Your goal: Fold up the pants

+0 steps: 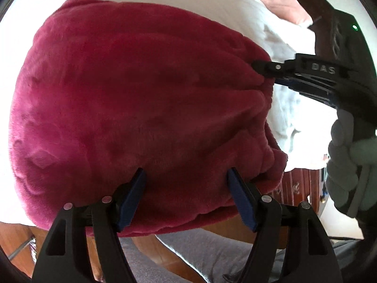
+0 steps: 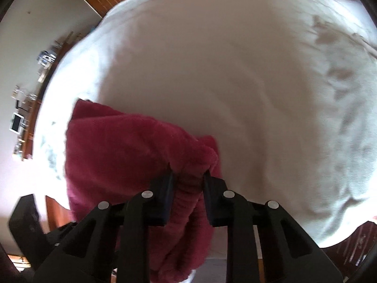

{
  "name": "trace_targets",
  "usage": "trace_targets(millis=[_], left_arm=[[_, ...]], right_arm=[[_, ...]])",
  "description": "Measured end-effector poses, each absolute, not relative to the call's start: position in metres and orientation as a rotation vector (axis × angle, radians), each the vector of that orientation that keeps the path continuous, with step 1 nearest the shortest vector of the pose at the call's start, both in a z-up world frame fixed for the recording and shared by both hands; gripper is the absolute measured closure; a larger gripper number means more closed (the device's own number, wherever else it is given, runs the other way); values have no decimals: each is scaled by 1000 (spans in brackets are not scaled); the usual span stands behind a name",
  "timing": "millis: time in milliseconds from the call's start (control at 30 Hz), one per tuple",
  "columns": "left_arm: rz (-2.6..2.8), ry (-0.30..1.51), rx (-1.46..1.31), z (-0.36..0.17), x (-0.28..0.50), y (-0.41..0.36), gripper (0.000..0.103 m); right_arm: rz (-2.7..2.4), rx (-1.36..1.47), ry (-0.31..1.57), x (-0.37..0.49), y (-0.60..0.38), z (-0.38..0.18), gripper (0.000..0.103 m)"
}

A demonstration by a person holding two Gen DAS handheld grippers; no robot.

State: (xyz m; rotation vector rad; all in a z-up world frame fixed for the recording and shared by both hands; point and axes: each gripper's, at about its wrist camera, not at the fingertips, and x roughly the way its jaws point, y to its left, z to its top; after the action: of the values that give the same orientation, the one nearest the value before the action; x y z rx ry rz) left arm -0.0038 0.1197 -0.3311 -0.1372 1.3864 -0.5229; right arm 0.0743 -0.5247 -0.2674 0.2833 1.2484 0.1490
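The dark pink fleece pants (image 1: 141,108) lie spread on a white bed (image 1: 42,11) and fill the left wrist view. My left gripper (image 1: 186,174) is open, its blue pads straddling the pants' near edge above the cloth. My right gripper (image 2: 188,176) is shut on a bunched fold of the pants (image 2: 122,151) and holds it just above the bed (image 2: 235,82). It also shows in the left wrist view (image 1: 264,67), pinching the pants' right edge, held by a grey-gloved hand (image 1: 346,165).
A rumpled white blanket (image 1: 285,75) and a pink pillow (image 1: 280,2) lie at the bed's far right. The wooden bed frame (image 1: 297,184) and floor are below. A shelf with small items (image 2: 26,108) lines the wall to the left.
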Motion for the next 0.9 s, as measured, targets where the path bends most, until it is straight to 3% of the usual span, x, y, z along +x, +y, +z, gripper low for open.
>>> trace_targets(millis=[167,400,467,633,900], left_arm=[[-556,1411,-47,-342,-12,105,32],[-571,1420,-36,-340,-17,111,31],[-572,1420,-21,-343,-18,107,29],[-560,1420,-11,-345,-16,98,27],[-563,1401,12,-339,-23,93,27]], right_arm=[[94,251,1294,69,-527,-301,81],[119,239,1290,71,-524,-305,79],[116,237,1289,71,-530,-304,68],[131,308,1283,64,-544,-287,53],[266,340,1281,15,-531,-253,53]])
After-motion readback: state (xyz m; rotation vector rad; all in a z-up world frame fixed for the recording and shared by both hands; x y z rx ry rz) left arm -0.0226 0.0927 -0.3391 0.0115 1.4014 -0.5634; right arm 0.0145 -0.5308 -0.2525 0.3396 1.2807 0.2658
